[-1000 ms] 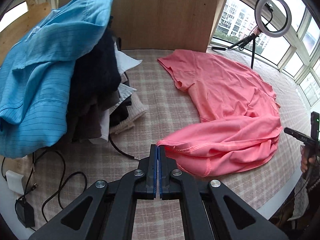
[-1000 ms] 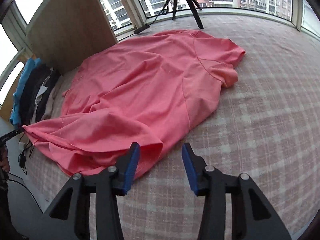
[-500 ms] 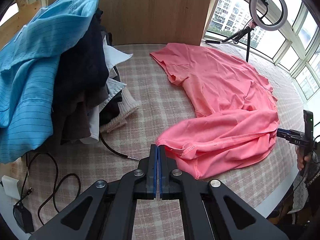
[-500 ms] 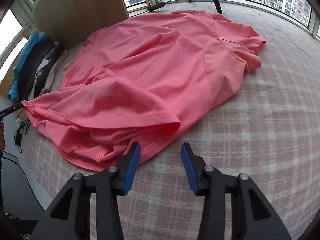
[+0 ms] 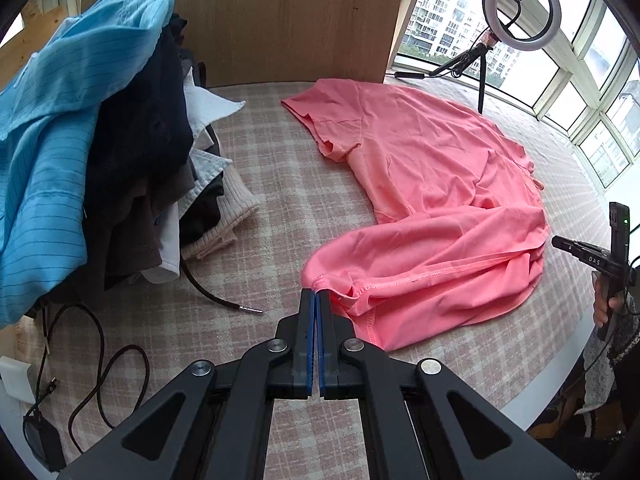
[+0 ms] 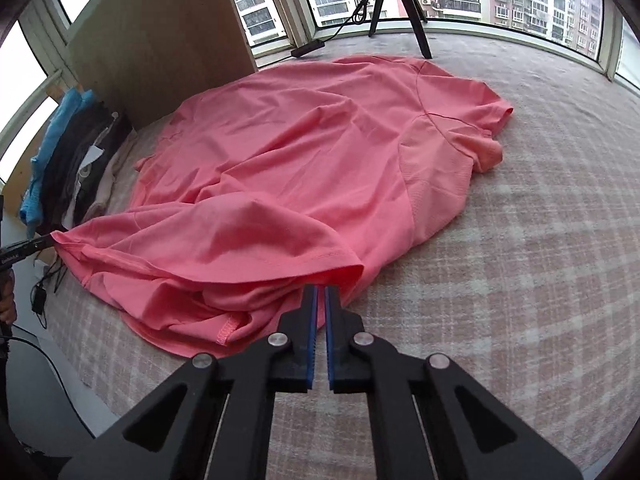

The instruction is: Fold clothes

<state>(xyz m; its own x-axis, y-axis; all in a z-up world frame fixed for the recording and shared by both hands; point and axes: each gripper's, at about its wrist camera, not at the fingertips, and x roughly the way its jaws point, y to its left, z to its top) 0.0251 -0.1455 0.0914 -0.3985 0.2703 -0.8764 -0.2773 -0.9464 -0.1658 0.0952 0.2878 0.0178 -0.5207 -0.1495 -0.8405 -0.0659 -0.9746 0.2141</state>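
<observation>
A pink T-shirt lies spread on the checked surface, its bottom part rumpled toward the near edge; it also shows in the right wrist view. My left gripper is shut on the shirt's left hem corner. My right gripper is shut on the right hem corner, with the fabric bunched over its tips. In the left wrist view the right gripper shows at the far right; in the right wrist view the left gripper shows at the far left.
A pile of clothes topped by a blue shirt sits left, against a wooden board. Black cables and a loose cord lie near the front left. A ring light on a tripod stands by the windows.
My right gripper moved forward to the hem and shut on it; it was open before. My left gripper stayed shut on the hem corner and moved forward a little.
</observation>
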